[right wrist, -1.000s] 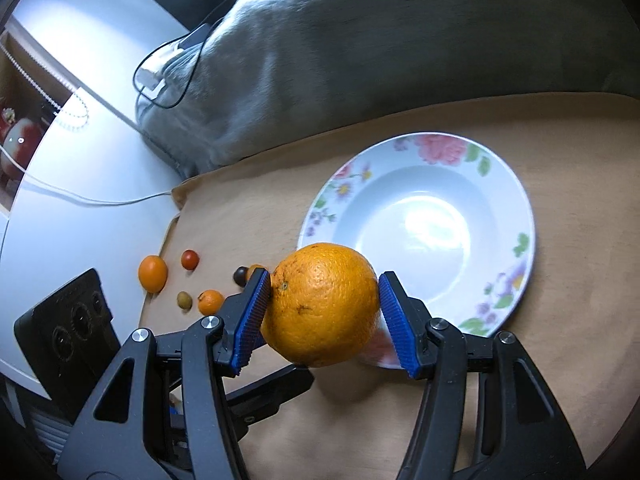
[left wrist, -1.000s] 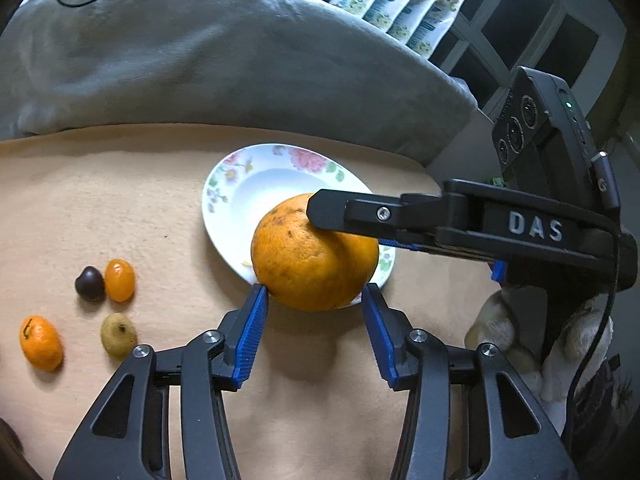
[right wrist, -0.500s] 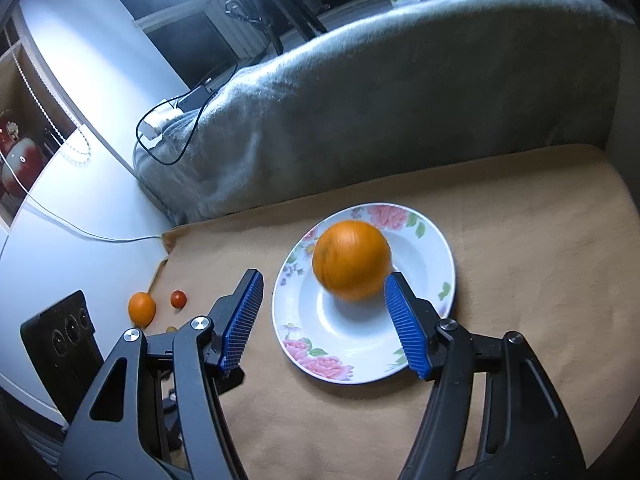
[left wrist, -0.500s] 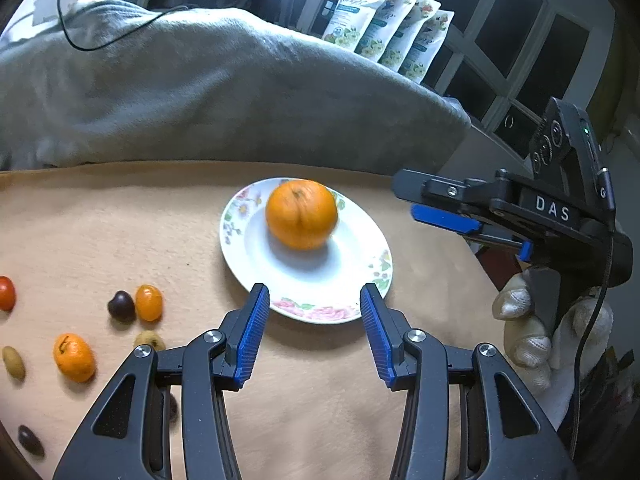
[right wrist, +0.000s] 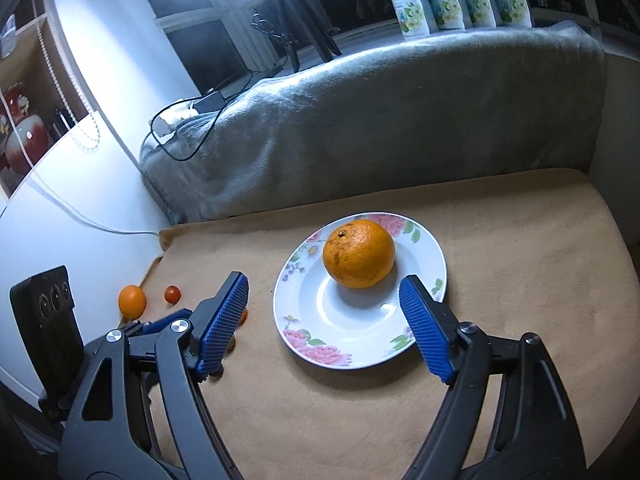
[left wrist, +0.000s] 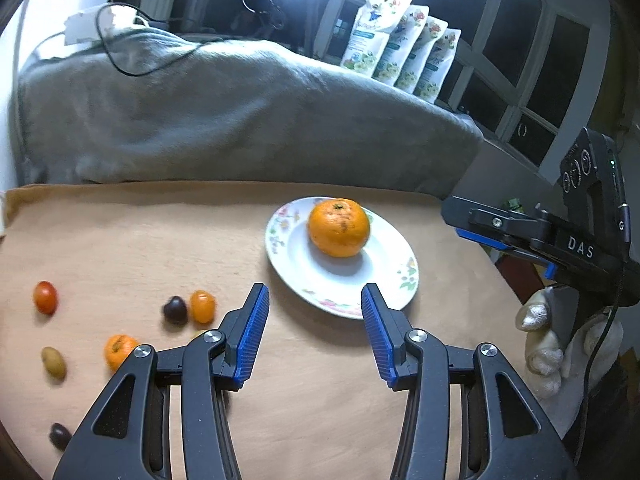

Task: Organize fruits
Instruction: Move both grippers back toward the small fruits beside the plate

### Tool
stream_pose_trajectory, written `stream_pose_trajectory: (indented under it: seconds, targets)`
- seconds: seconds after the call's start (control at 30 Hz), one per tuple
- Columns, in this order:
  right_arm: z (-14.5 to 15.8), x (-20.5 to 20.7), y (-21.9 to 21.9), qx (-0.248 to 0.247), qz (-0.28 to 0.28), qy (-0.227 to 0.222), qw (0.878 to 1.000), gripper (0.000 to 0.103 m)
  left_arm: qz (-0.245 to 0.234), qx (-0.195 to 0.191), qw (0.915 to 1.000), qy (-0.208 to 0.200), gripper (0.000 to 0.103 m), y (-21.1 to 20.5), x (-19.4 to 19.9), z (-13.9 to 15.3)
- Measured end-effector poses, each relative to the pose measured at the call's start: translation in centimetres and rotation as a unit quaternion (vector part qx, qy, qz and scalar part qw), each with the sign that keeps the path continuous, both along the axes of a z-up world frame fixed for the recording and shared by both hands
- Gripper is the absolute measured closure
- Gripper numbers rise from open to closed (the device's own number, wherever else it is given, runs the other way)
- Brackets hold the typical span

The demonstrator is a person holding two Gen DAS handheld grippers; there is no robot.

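Orange on the far half of the plate, stem end tilted up and toward the blanket; near-round, so no real long axis to speak of. Resting against the slope of the plate's well, probably why no rolling. Right gripper released, blue pads wide apart, empty, hovering over the near rim. Left gripper likewise spread and empty, just short of the plate. Small fruits well apart to the left on the tan cloth: tomato, dark plum, kumquat, tangerine, olive-green one. Likely next for the left gripper, being nearest.
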State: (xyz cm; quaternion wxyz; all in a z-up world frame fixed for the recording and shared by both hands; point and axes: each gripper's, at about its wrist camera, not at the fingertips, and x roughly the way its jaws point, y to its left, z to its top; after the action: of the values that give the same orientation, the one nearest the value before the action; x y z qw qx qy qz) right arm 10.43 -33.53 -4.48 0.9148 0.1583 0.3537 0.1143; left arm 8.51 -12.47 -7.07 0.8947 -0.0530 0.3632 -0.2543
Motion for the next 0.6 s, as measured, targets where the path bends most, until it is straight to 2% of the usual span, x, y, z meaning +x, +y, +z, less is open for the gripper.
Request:
stream_pose_trajectory:
  seconds: [0.27, 0.6]
  targets:
    - [-0.3, -1.2, 2.3, -0.029, 0.037, -0.017, 0.999, 0.021, 0.043, 0.033, 0.9983, -0.020, 0.052, 4.9, -1.5, -0.3]
    - [-1.2, -1.9, 6.7, -0.066, 0.104, -0.013, 0.992, 0.021, 0.099, 0.047, 0.9940, -0.001, 0.052, 10.6, -1.6, -1.7]
